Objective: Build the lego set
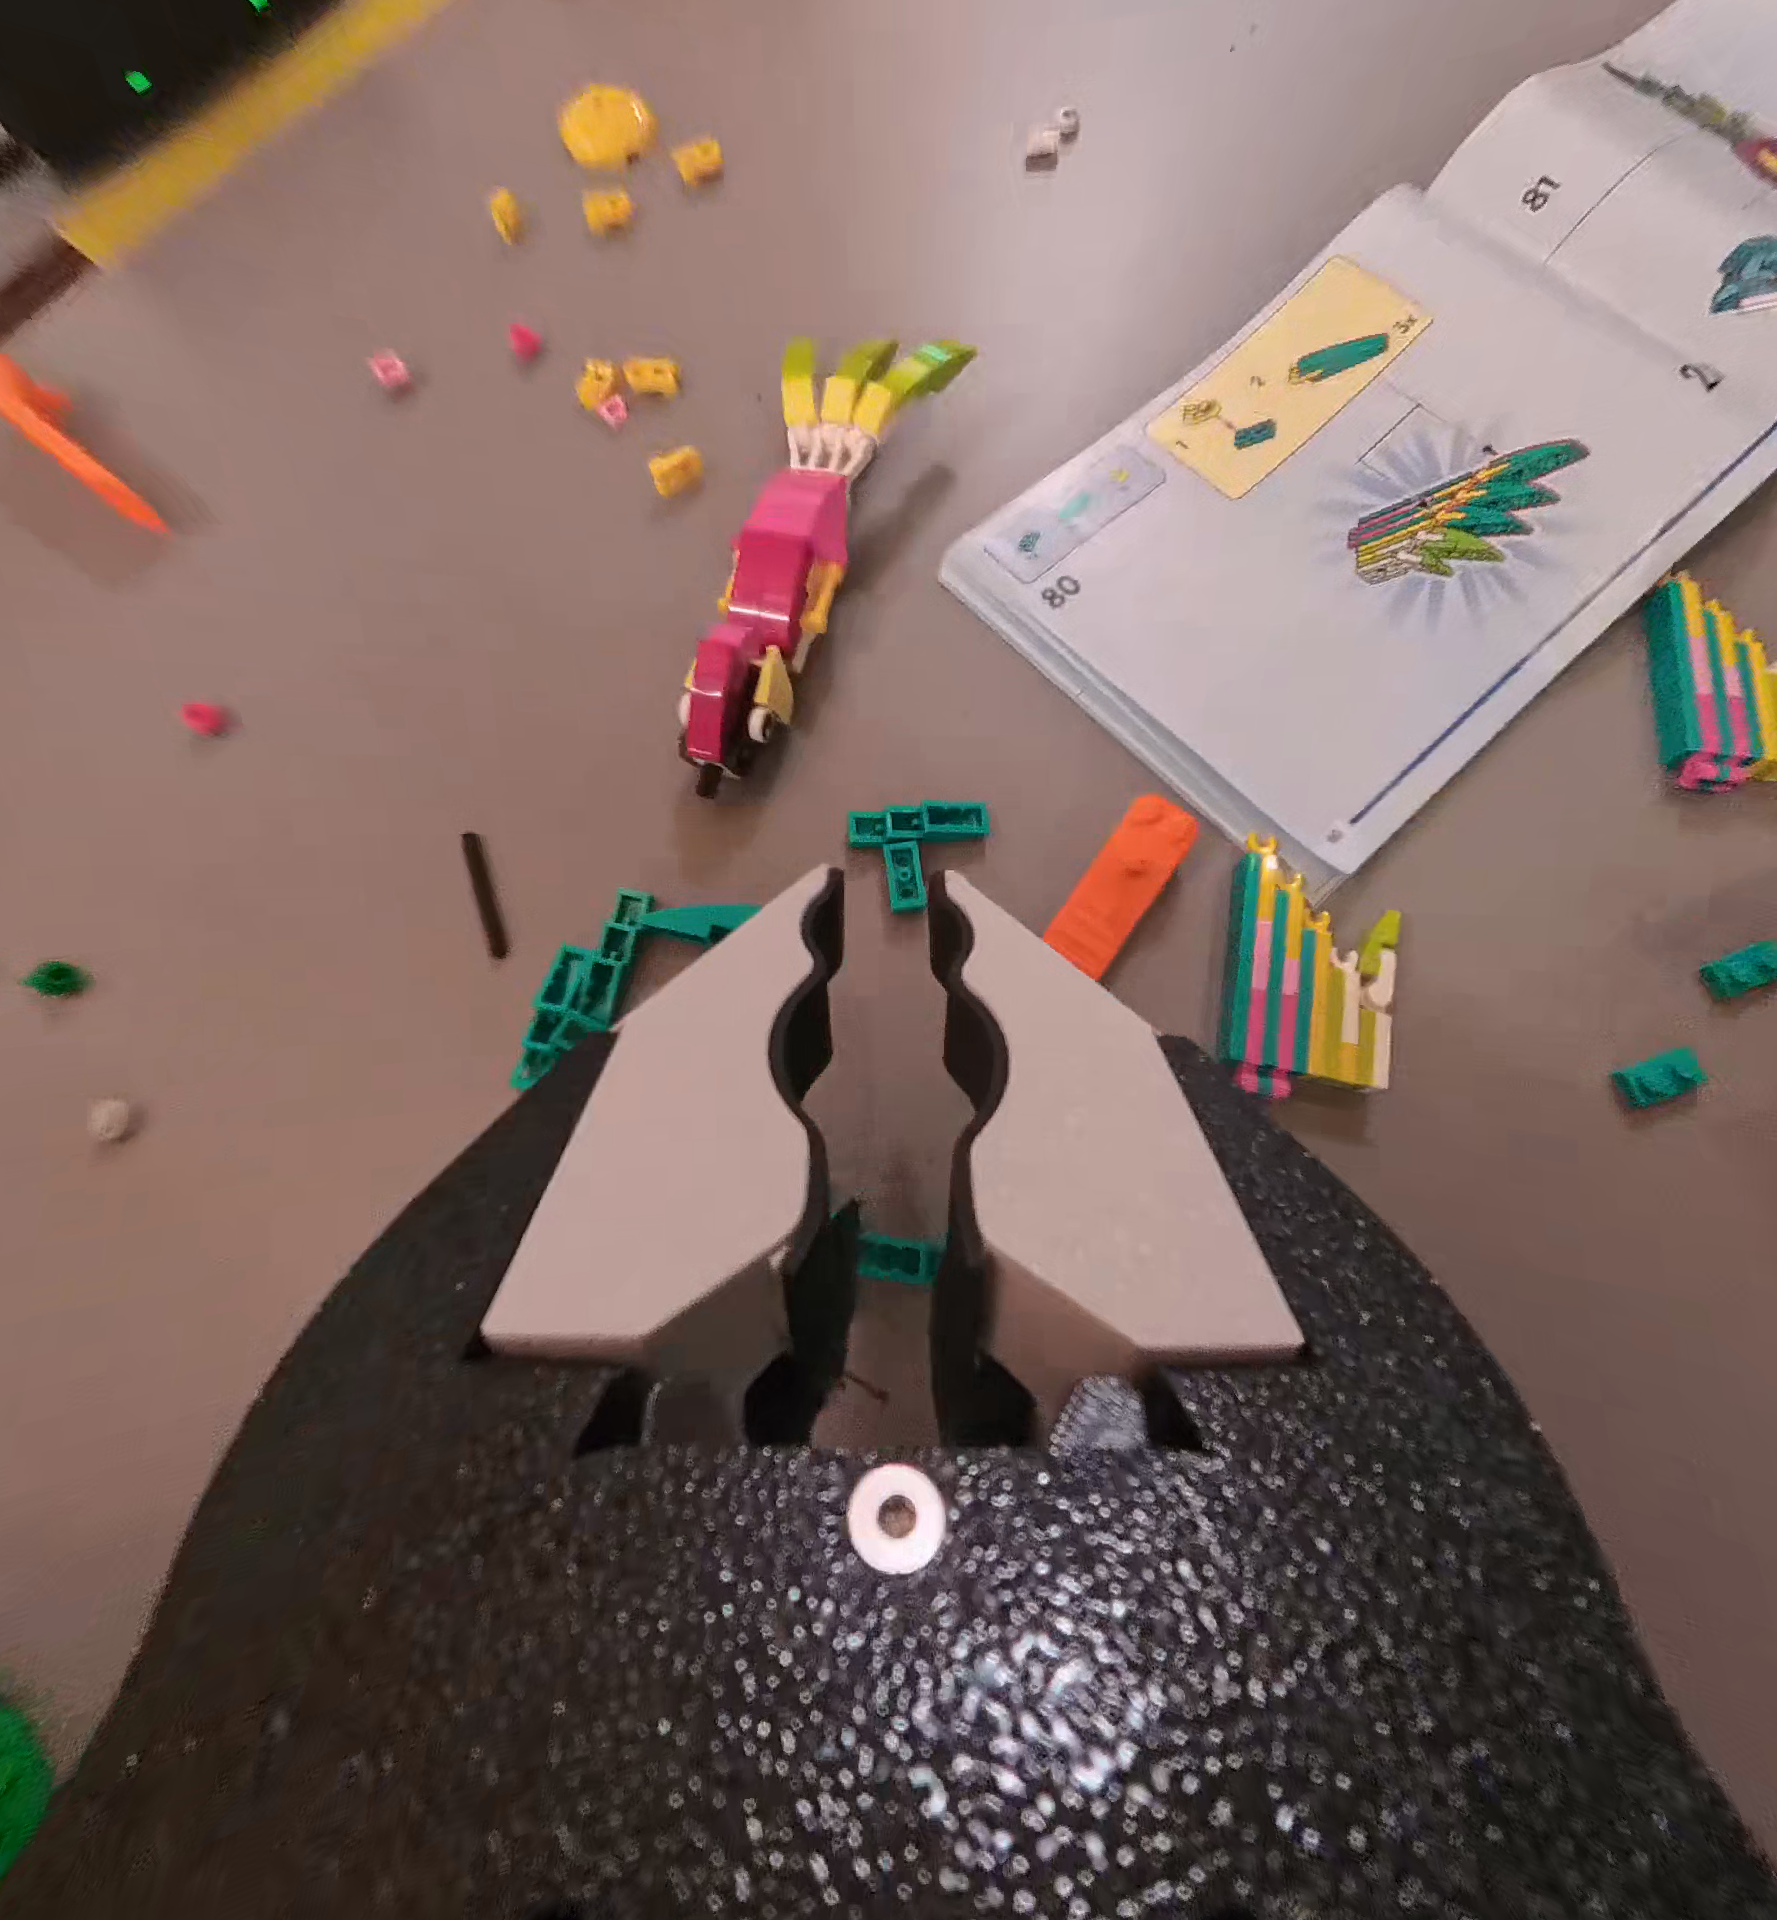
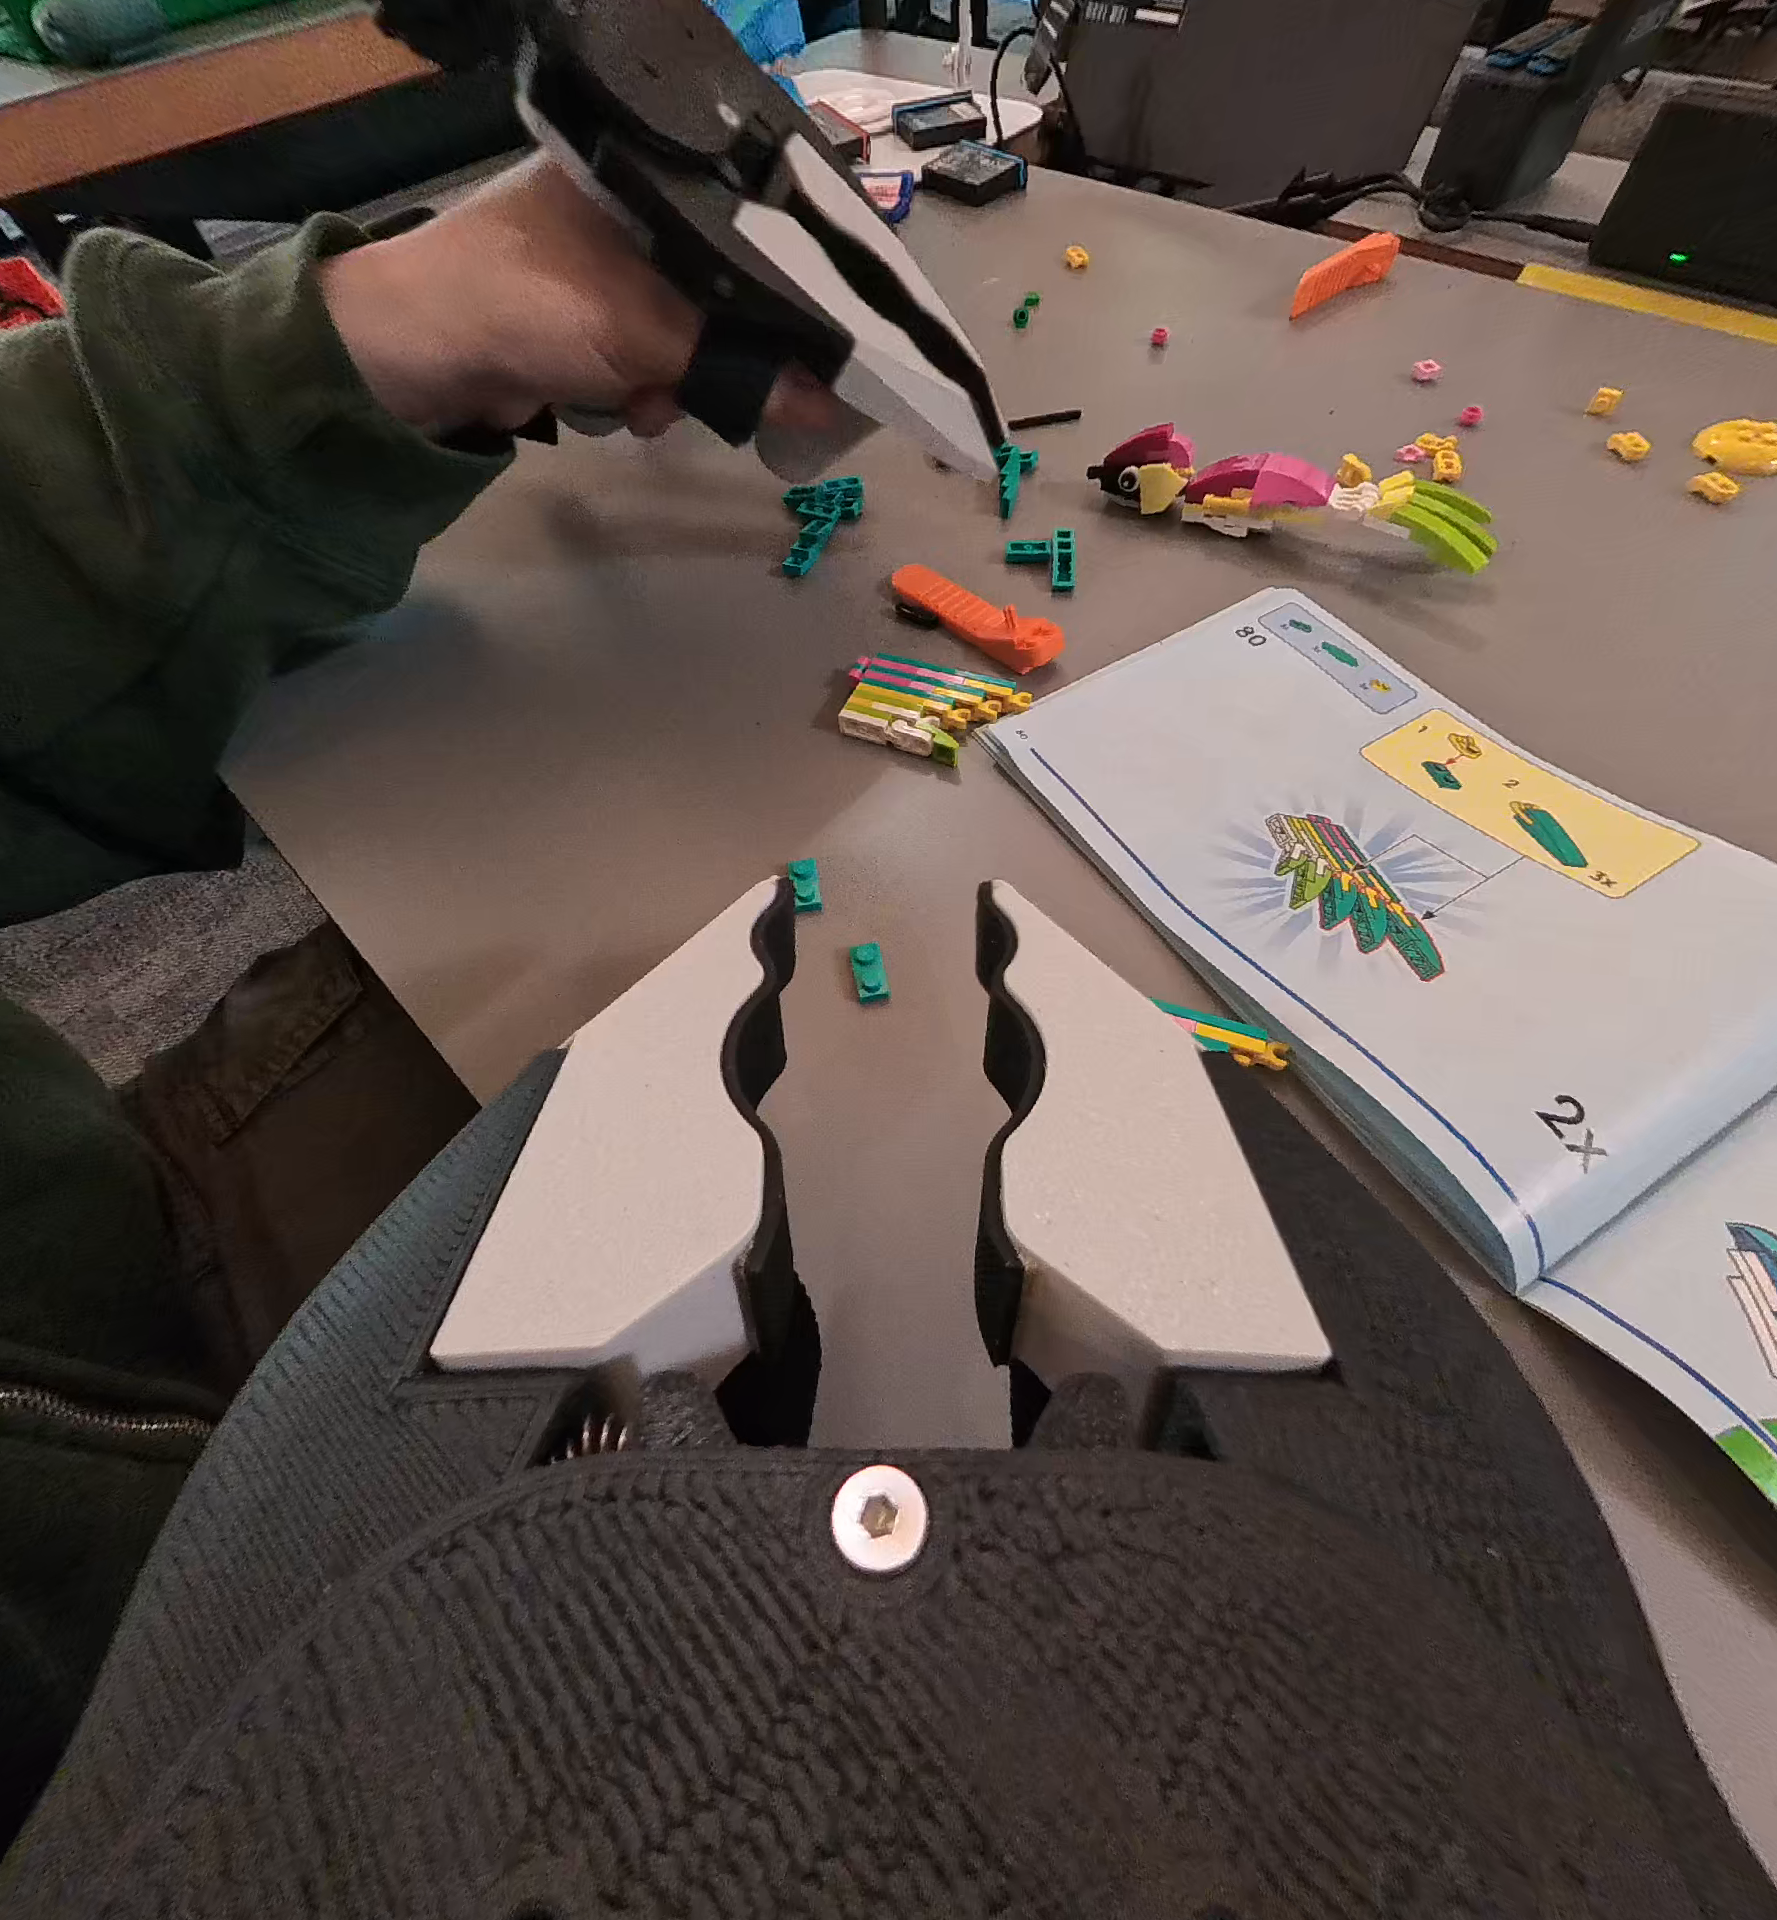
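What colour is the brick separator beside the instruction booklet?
Orange; the right wrist view shows it best.

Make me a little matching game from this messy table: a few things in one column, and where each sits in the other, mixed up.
Things
1. pink bird model
2. orange brick separator
3. instruction booklet
4. small teal plate

Places
A. lying open at the right side of the table
B. on the table between the right gripper's open jaws
C. beyond the booklet, green tail pointing right
D. between the striped wing piece and the loose teal pieces

Pairs: 1-C, 2-D, 3-A, 4-B
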